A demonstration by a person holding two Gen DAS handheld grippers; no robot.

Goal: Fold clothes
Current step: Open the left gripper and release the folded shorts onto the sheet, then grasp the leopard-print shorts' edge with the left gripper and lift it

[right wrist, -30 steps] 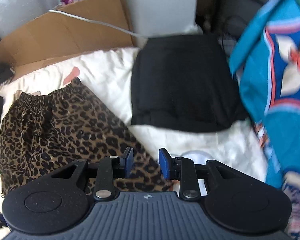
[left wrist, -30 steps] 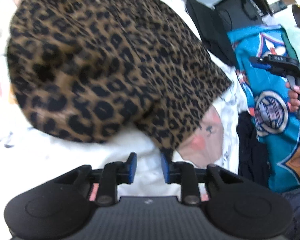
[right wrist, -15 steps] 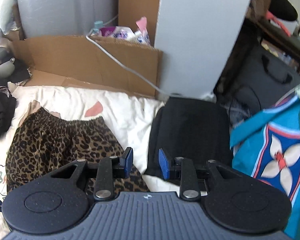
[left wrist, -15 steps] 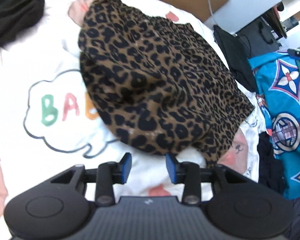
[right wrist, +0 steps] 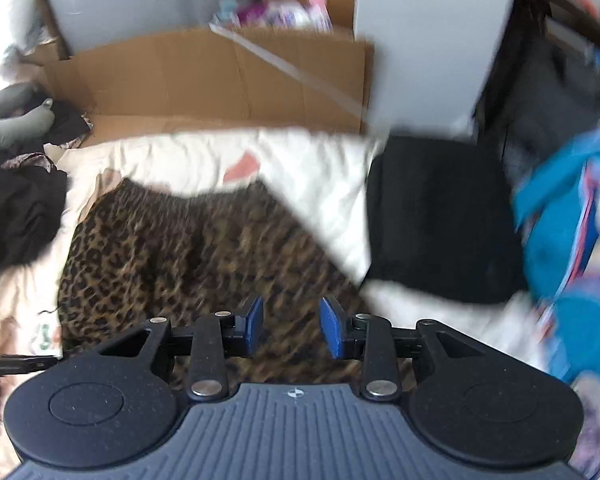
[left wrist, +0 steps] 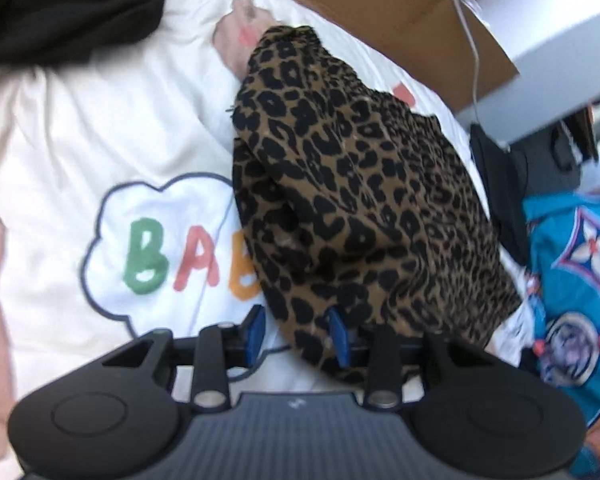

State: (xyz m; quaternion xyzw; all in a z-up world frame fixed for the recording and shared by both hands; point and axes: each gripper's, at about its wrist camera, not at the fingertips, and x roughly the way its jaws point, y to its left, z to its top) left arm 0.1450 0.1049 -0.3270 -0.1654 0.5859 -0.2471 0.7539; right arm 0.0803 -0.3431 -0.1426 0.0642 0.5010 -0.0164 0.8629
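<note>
A leopard-print garment (left wrist: 364,208) lies folded in a long bundle on the white printed sheet (left wrist: 80,168). My left gripper (left wrist: 297,336) is open at the bundle's near end, and a corner of the fabric sits between its blue fingers (left wrist: 255,332), draped over the right one. In the right wrist view the same garment (right wrist: 172,256) is blurred and spreads below my right gripper (right wrist: 291,330). That gripper hangs open above the garment's near right part with nothing between its fingers.
A folded black garment (right wrist: 440,220) lies to the right on the sheet, with a blue patterned cloth (right wrist: 560,232) beyond it. Dark clothes (right wrist: 16,208) are piled at the left. A cardboard box (right wrist: 220,76) and a white cable (left wrist: 474,60) stand along the far edge.
My left gripper has moved in until the leopard garment's near corner lies between its fingers. The right gripper has dropped and tilted down from the cardboard box toward the garment.
</note>
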